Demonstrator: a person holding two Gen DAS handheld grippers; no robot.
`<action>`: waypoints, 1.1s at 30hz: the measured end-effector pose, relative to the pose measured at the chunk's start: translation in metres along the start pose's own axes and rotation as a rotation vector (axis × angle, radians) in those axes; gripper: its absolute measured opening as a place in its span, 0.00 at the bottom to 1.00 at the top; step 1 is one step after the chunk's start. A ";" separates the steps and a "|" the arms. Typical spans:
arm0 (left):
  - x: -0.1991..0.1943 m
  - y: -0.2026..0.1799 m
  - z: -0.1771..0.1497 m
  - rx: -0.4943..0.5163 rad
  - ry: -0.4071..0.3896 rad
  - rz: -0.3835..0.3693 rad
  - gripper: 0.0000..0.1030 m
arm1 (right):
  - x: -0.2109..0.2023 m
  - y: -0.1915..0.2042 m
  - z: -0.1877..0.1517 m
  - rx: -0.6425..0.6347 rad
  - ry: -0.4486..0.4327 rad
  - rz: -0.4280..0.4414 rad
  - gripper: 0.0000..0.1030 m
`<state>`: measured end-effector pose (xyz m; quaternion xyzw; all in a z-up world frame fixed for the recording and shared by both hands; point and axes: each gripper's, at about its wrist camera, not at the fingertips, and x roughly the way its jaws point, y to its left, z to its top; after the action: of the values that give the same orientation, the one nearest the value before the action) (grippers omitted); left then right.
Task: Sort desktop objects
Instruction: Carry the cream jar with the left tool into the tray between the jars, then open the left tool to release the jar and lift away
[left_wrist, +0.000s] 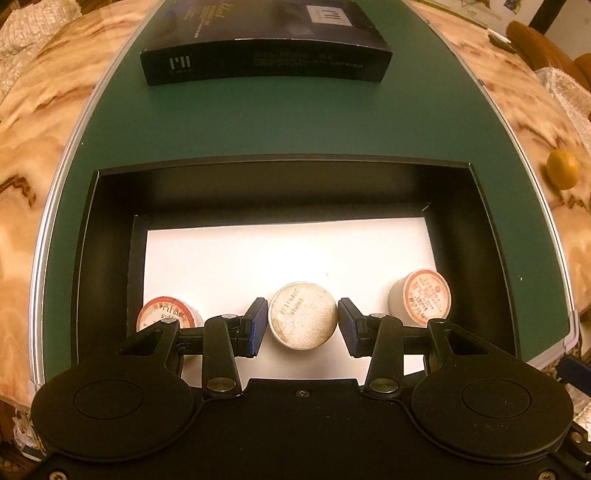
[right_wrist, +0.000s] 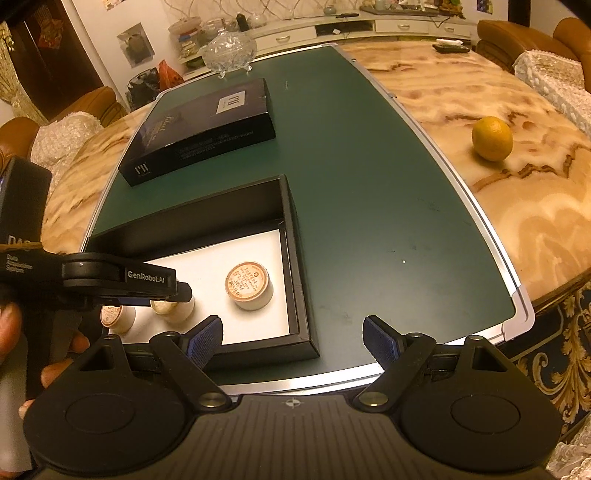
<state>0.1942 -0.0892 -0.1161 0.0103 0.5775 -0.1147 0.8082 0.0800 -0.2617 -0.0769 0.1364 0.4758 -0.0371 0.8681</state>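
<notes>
An open black box (left_wrist: 491, 236) with a white floor sits on the green mat (left_wrist: 295, 122); it also shows in the right wrist view (right_wrist: 295, 258). Three small round tubs stand inside. My left gripper (left_wrist: 303, 326) is open, with its jaws on either side of the middle speckled tub (left_wrist: 303, 320), a narrow gap showing on each side. A red-labelled tub (left_wrist: 166, 314) stands to its left, another (left_wrist: 423, 297) to its right, which also shows in the right wrist view (right_wrist: 249, 286). My right gripper (right_wrist: 293, 341) is open and empty above the box's near right corner.
The box's black lid (left_wrist: 266, 44) lies farther back on the mat, also in the right wrist view (right_wrist: 207, 133). An orange (right_wrist: 492, 138) sits on the marble table (right_wrist: 480, 184) to the right. A glass bowl (right_wrist: 229, 51) stands at the mat's far edge.
</notes>
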 end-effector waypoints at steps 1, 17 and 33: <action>0.001 0.000 0.000 0.000 0.000 -0.003 0.40 | 0.000 0.000 0.000 0.000 0.000 0.000 0.83; -0.008 0.001 -0.001 0.007 -0.027 -0.004 0.64 | -0.007 0.002 0.000 0.000 -0.011 -0.008 0.83; -0.144 0.067 -0.060 -0.077 -0.154 0.181 1.00 | -0.037 0.072 0.006 -0.100 -0.002 0.032 0.92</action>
<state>0.1074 0.0095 -0.0091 0.0223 0.5143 -0.0195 0.8571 0.0785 -0.1964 -0.0287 0.1003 0.4738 0.0008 0.8749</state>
